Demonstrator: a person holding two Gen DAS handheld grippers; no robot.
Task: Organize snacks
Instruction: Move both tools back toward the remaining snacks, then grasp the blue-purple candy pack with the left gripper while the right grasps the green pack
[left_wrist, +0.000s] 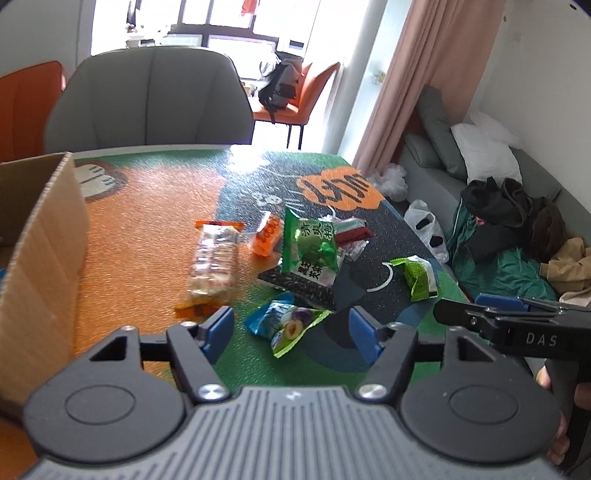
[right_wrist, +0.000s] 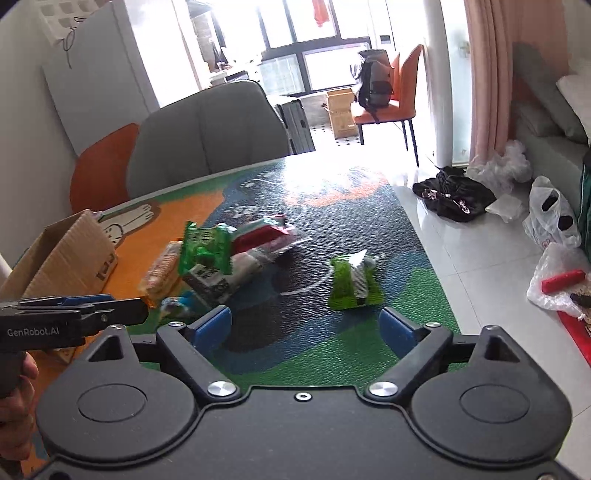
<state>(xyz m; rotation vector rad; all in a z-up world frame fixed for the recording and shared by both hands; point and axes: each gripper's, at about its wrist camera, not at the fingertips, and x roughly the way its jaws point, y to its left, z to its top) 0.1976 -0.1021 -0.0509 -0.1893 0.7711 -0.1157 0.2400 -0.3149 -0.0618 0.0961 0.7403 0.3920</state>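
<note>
On the table (left_wrist: 155, 206), with its orange, green and dark patterned cover, I see the snacks scattered in a loose cluster ahead of both my grippers. My left gripper (left_wrist: 291, 330) hangs just above a small blue and green plum candy packet (left_wrist: 286, 325); its blue pads stand apart on either side of the packet and do not press on it, so I read that claw as open and holding nothing. Beyond it lies a long clear pack of biscuits (left_wrist: 214, 264) with orange ends, a small orange packet (left_wrist: 266, 236), a big green plum bag (left_wrist: 310, 247) resting on a dark sunflower-seed bag (left_wrist: 299, 290), and a red and white packet (left_wrist: 351, 230) behind them. A small green pouch (left_wrist: 415, 273) sits apart, towards the table's right edge. My right gripper (right_wrist: 306, 328) is also spread wide with nothing between its fingers, and the same green pouch lies just beyond its tips in the right wrist view. A cardboard box (left_wrist: 40, 236) stands open at the left of the table, near the biscuits but not touching them. A grey chair (left_wrist: 151, 96) is pushed up at the far side, and I can see an orange chair (right_wrist: 388, 96) with a dark backpack (right_wrist: 373, 81) on it by the window.
</note>
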